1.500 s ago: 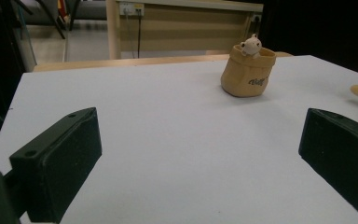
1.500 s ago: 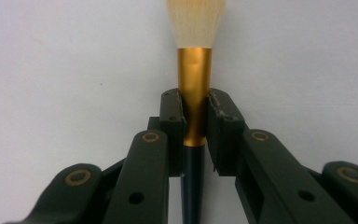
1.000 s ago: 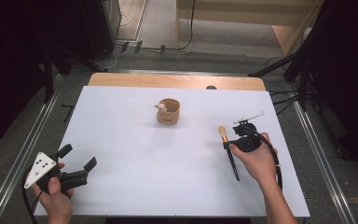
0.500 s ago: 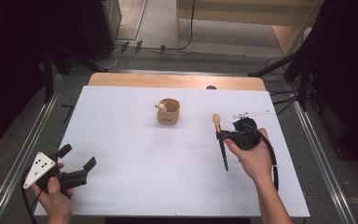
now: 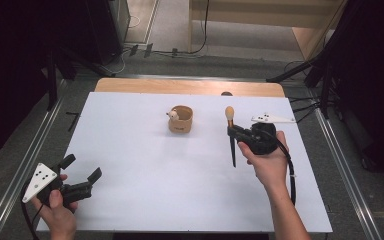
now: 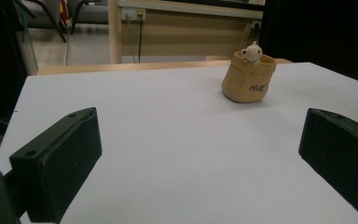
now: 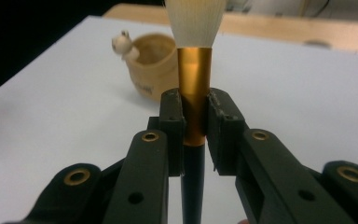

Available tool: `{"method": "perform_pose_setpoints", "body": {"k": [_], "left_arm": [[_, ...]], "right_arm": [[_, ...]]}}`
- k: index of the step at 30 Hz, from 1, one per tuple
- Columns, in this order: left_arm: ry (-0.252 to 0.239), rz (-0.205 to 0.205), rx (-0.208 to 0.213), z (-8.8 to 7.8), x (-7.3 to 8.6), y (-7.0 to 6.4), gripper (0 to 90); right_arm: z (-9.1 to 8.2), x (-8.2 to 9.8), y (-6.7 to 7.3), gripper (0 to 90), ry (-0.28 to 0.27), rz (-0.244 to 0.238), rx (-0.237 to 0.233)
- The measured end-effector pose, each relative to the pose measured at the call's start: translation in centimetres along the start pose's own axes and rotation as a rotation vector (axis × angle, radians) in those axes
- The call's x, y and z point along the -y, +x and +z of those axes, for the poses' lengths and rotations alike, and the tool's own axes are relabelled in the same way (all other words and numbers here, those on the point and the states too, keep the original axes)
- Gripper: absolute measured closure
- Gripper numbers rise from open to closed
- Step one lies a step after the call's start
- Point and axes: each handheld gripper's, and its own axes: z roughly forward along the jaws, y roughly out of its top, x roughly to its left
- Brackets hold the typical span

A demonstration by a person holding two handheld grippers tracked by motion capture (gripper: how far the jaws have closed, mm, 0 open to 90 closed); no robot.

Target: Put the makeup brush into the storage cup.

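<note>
Right gripper (image 5: 236,134) clamps brush (image 5: 230,136) at its gold ferrule, bristles toward far edge; pot (image 5: 181,119) probably just left. Left gripper (image 5: 82,181) agape, empty.

Counter (image 5: 145,200): carries everything.
Cup (image 5: 181,119): on counter, mid-far, w/ small figure (image 5: 172,115) at its left rim.
Brush (image 5: 231,135): right of cup, near it; bristle end toward far edge, handle toward person.
Right gripper (image 5: 236,133): right of brush, clamped on it just below bristles.
Left gripper (image 5: 82,167): near-left corner, well apart from cup, jaws wide, pointing toward cup.
</note>
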Motion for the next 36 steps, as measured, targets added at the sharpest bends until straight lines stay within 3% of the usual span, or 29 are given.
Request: {"method": "perform_pose_setpoints", "body": {"k": [3, 8, 10, 14, 22, 24, 36], "left_arm": [[0.001, -0.002, 0.000, 0.0, 0.0, 0.0, 0.0], [-0.005, -0.001, 0.001, 0.0, 0.0, 0.0, 0.0], [-0.003, -0.003, 0.001, 0.0, 0.0, 0.1, 0.0], [-0.008, -0.006, 0.001, -0.1, 0.0, 0.1, 0.0], [-0.009, -0.012, -0.001, -0.1, 0.0, 0.2, 0.0], [-0.008, -0.009, -0.002, -0.1, 0.0, 0.2, 0.0], [-0.010, -0.011, 0.000, -0.2, 0.0, 0.3, 0.0]], "right_arm": [[0.0, -0.3, 0.2, 79.8, -0.057, -0.006, -0.012], [0.3, -0.8, 0.5, 79.7, -0.104, -0.017, -0.032], [0.7, -0.9, 0.6, 79.7, -0.164, -0.048, -0.056], [0.9, -1.1, 0.7, 79.7, -0.214, -0.056, -0.066], [1.1, -1.9, 1.0, 79.6, -0.280, -0.074, -0.064], [1.3, -2.1, 0.9, 79.5, -0.323, -0.078, -0.062], [1.9, -3.0, 1.1, 79.6, -0.377, -0.072, -0.061]]}}
